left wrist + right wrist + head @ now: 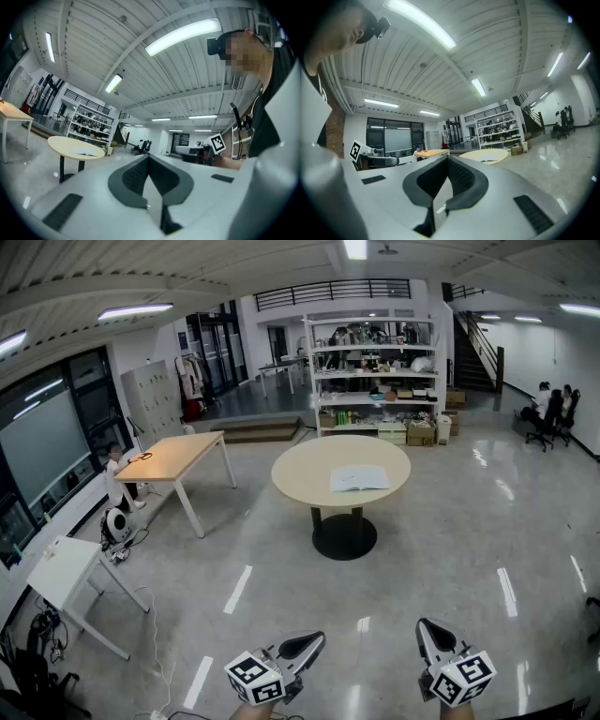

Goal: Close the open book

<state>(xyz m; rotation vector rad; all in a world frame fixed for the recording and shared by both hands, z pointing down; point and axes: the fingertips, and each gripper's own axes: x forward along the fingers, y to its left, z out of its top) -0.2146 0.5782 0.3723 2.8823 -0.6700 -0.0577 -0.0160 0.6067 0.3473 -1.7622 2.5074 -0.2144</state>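
**Both closed and empty: left gripper (302,647), right gripper (431,634)**

Each gripper's jaws are pressed together with nothing between them. The open book (359,478) lies on the round table (300,474), well ahead of both grippers. Farther beyond, a shelving unit (373,373) holds cardboard boxes (420,433); their contents cannot be made out.

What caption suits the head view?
Open book on round table far ahead; left hand-held gripper and right hand-held gripper shut, empty.
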